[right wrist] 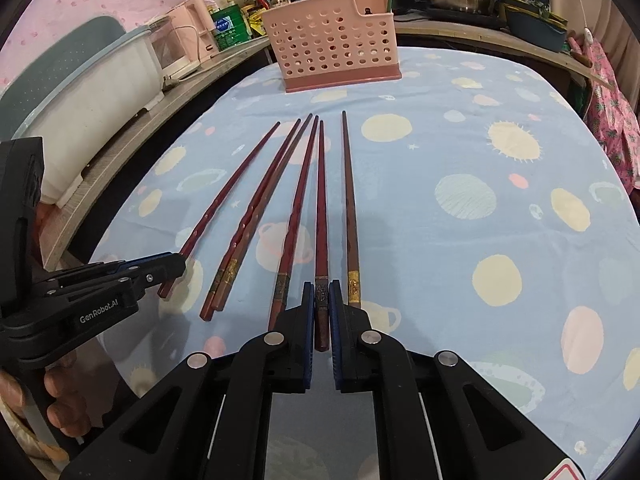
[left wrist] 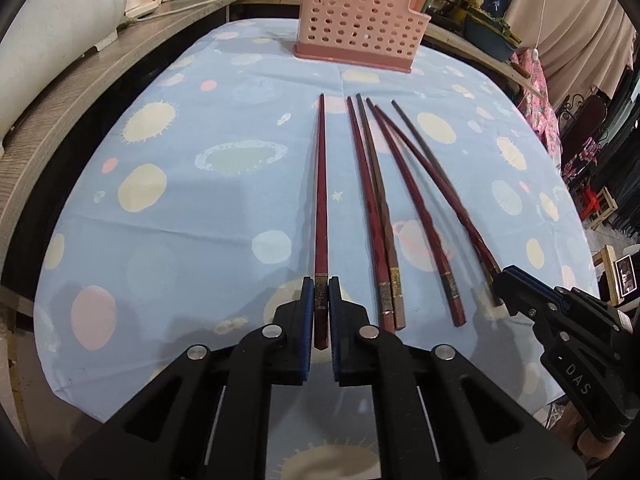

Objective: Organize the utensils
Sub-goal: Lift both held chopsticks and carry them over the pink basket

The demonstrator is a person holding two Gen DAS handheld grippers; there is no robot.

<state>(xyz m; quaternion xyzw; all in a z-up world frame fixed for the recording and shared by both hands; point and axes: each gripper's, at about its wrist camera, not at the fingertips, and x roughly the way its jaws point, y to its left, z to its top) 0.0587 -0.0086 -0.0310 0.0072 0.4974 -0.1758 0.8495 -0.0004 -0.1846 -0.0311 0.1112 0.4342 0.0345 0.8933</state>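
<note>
The chopsticks (left wrist: 321, 200) look like lacquered wood, glossy dark red, with gold-patterned bands. The utensil basket (right wrist: 334, 50) is smooth pink perforated plastic. The tablecloth (right wrist: 460, 240) is matt printed cloth, faintly creased. The side counter (left wrist: 100, 80) shows grey wood grain.

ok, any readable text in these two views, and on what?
"GenRobot.AI": white print on the black left tongs body, right wrist view.
"DAS": white letters on the black right tongs body, left wrist view.
Green-labelled bottle on the back shelf: print too small to read.
Gold bands on the red wooden chopsticks: marks unreadable.
</note>
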